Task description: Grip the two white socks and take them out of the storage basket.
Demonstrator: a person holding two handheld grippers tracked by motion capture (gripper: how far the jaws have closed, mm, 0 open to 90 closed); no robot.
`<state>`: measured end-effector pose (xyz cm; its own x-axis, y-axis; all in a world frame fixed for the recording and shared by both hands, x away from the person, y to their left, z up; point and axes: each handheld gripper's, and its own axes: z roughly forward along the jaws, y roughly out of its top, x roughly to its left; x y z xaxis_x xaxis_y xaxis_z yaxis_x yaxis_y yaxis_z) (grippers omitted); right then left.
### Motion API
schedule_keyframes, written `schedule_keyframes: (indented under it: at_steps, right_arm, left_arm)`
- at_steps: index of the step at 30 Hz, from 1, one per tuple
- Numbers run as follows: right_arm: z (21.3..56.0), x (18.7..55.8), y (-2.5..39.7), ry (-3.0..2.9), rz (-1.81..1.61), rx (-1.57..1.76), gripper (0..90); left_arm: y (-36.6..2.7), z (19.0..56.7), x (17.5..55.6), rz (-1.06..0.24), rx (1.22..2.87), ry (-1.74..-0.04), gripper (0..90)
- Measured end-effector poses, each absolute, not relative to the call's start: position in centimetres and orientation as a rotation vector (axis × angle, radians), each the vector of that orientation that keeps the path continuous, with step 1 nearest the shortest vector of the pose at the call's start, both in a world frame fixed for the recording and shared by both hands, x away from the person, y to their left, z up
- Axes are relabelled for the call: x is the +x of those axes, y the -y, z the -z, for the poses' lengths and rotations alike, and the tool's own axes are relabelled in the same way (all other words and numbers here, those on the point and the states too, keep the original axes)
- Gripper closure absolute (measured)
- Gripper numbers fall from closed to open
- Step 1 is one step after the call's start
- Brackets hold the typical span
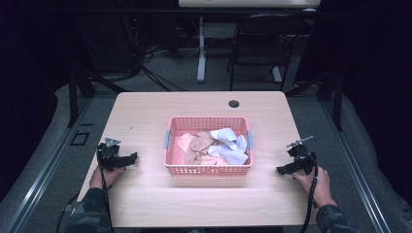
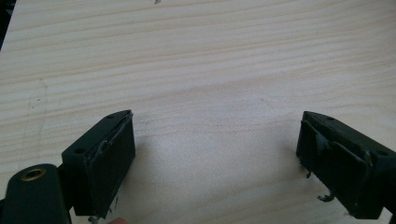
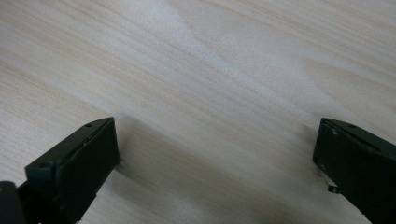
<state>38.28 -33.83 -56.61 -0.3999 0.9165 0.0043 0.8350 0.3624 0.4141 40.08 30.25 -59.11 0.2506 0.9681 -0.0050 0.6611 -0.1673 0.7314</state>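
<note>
**Pink basket of socks between two idle grippers**

A pink plastic basket [image 1: 208, 167] sits at the middle of a pale wood-grain table [image 1: 145, 111], its walls a lattice of small square holes and its rim a smooth, rounded band. It is rectangular, with its long axis running across the table from left to right; a grey handle tab shows on each short end. Inside lies a soft, crumpled heap: peach-coloured socks [image 1: 197, 144] on the left side and white socks [image 1: 227, 143] on the right, draped over one another (at this size I cannot be sure how many there are, or which way any single one points).

The left gripper [image 1: 127, 159] rests low over the table, well apart from the basket's left end, its matte black jaws aimed toward the basket. In the left gripper view [image 2: 215, 156] the jaws stand wide apart with nothing but bare wood between them; their flat inner pads look scuffed and peeling at the edges.

The right gripper [image 1: 284, 169] mirrors it beyond the basket's right end, also pointing inward. In the right gripper view [image 3: 215, 158] its blocky jaws are likewise spread wide over empty tabletop, casting soft shadows on the grain.

A small dark round grommet [image 1: 234, 104] is set in the far part of the table.
</note>
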Motion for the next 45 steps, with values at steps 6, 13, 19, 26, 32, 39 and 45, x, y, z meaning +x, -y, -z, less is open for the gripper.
schedule_keyframes:
  at_steps: [6,13,19,26,32,39,45]
  right_arm:
    - [56.1,38.7,34.0,-2.436,-0.474,1.580,3.2]
    - [55.2,38.8,33.5,-2.468,-0.482,1.574,1.2]
    - [54.1,38.7,32.7,-2.472,-0.506,1.542,1.3]
    - [52.4,38.9,32.1,-2.512,-0.527,1.512,1.3]
    - [49.9,38.9,30.7,-2.508,-0.584,1.464,1.7]
    - [47.3,39.4,29.5,-2.540,-0.601,1.423,2.3]
    - [45.8,40.3,28.1,-2.570,-0.591,1.382,2.3]
  left_arm:
    - [-30.2,59.1,40.1,-0.636,1.907,-1.480,11.2]
    - [-30.2,59.1,40.1,-0.638,1.910,-1.476,11.1]
    - [-30.2,59.1,40.1,-0.639,1.911,-1.476,11.2]
    - [-30.2,59.1,40.1,-0.639,1.910,-1.475,11.2]
    - [-30.2,59.1,40.1,-0.639,1.909,-1.479,11.2]
    - [-30.2,59.1,40.1,-0.639,1.909,-1.479,11.2]
    - [-30.2,59.1,40.1,-0.640,1.908,-1.479,11.2]
